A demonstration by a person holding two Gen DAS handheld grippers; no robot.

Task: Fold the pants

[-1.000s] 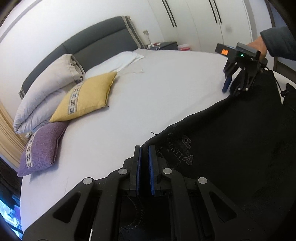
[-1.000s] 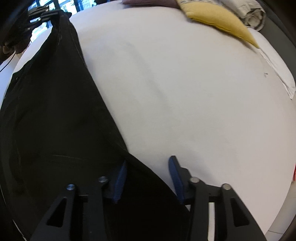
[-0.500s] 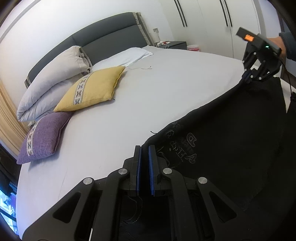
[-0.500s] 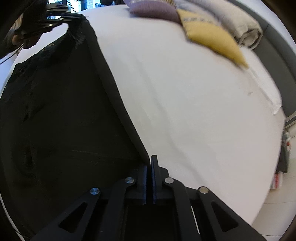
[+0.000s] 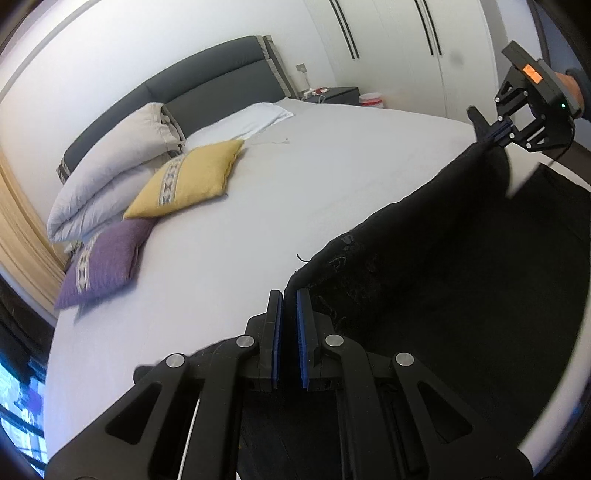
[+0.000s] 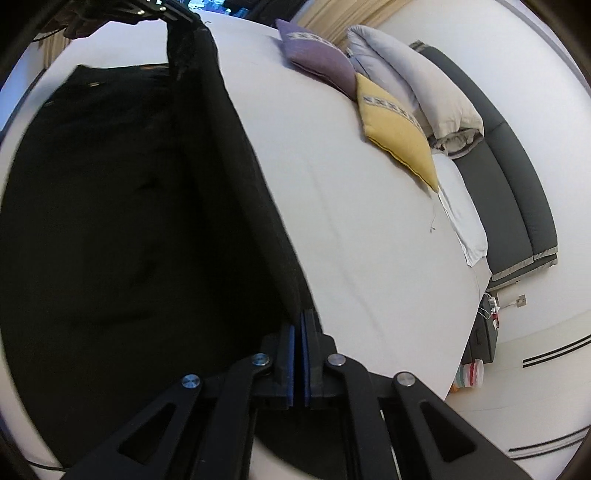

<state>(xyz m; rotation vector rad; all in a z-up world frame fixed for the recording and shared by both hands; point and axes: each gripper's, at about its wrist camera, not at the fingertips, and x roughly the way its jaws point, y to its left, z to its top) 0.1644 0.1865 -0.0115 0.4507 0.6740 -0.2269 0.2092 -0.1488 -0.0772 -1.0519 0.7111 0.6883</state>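
Note:
Black pants [image 5: 443, 266] hang stretched between my two grippers above a white bed [image 5: 295, 192]. My left gripper [image 5: 289, 295] is shut on one end of the pants' upper edge. My right gripper [image 6: 300, 317] is shut on the other end; it also shows in the left wrist view [image 5: 496, 134] at the far right, raised. In the right wrist view the pants [image 6: 129, 203] fill the left side, and the left gripper [image 6: 173, 18] pinches the far end at the top. The lower part of the pants lies on the bed.
A yellow cushion [image 5: 188, 181], a purple cushion [image 5: 107, 254] and a folded grey duvet [image 5: 110, 170] lie by the dark grey headboard [image 5: 207, 74]. A white pillow [image 5: 243, 118] lies beside them. A nightstand [image 5: 332, 94] and white wardrobes [image 5: 424, 51] stand beyond.
My right gripper closed on the pants' edge. Both grippers then rose, lifting the edge off the bed and pulling it taut between them.

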